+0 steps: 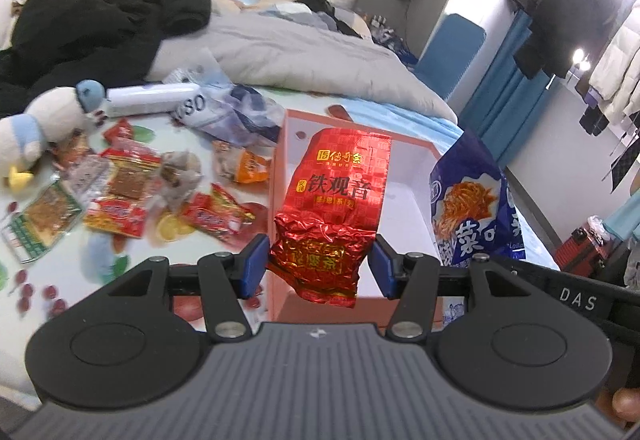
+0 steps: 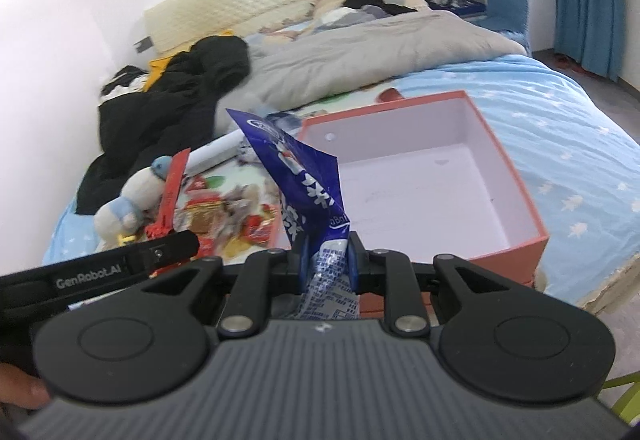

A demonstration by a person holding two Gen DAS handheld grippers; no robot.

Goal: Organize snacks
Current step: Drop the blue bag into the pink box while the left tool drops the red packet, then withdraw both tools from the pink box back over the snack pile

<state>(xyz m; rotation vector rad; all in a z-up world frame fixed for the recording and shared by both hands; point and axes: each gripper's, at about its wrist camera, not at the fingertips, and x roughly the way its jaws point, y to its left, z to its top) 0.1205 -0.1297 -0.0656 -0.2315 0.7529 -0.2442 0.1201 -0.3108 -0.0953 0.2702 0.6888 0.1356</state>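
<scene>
An open orange box (image 1: 282,159) with a white inside sits on the bed; it also shows in the right wrist view (image 2: 516,175). A red foil tea packet (image 1: 332,207) hangs between the pads of my left gripper (image 1: 320,264), over the box's near edge. The left pad touches it; a small gap shows at the right pad. In the right wrist view the red packet (image 2: 172,195) shows edge-on. My right gripper (image 2: 326,260) is shut on a blue snack bag (image 2: 296,167), held upright beside the box's left wall. The blue bag also shows in the left wrist view (image 1: 468,199).
Several loose snack packets (image 1: 120,195) lie on the sheet left of the box, with a plush penguin (image 1: 36,135) and a white tube (image 1: 152,99) behind them. A grey duvet (image 1: 288,55) and black coat (image 1: 100,23) lie farther back. The bed's edge (image 2: 600,280) is right of the box.
</scene>
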